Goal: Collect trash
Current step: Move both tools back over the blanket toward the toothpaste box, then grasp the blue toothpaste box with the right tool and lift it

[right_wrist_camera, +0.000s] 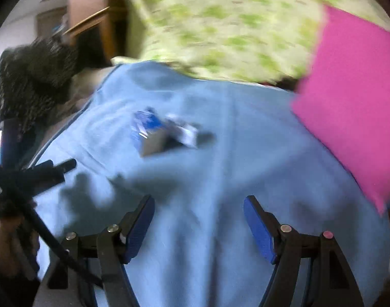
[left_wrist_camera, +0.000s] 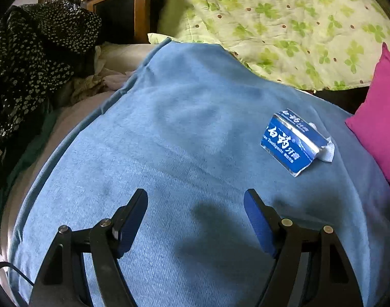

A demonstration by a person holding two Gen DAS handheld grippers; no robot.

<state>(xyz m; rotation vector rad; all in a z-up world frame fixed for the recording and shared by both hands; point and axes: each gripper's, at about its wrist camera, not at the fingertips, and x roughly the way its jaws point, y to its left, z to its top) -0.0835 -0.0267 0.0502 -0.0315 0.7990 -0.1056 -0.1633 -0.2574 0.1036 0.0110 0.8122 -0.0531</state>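
Both claws stand spread with nothing between their pads: the left gripper (left_wrist_camera: 195,204) at the bottom of its view, the right gripper (right_wrist_camera: 198,211) at the bottom of its own, each over bare blue blanket (left_wrist_camera: 169,140). The piece of trash is a crumpled blue toothpaste box (left_wrist_camera: 296,142), lying flat on the blanket at the right of the left wrist view, near the pink pillow (left_wrist_camera: 379,117) but apart from it. In the blurred right wrist view the same box (right_wrist_camera: 159,133) sits left of centre in the upper half, and the other gripper shows at the left edge. Neither claw touches the box yet, so the step in hand looks like the approach. Judging from the spread, either claw seems wide enough to take the box across its short side; lining the pads up with its long edges should give the firmest hold. The blanket is soft and creased, so coming down too deep would likely pinch cloth along with the cardboard. Slowing before closing would help, since the right view is smeared. The green-patterned quilt (left_wrist_camera: 284,20) fills the upper right, well clear.
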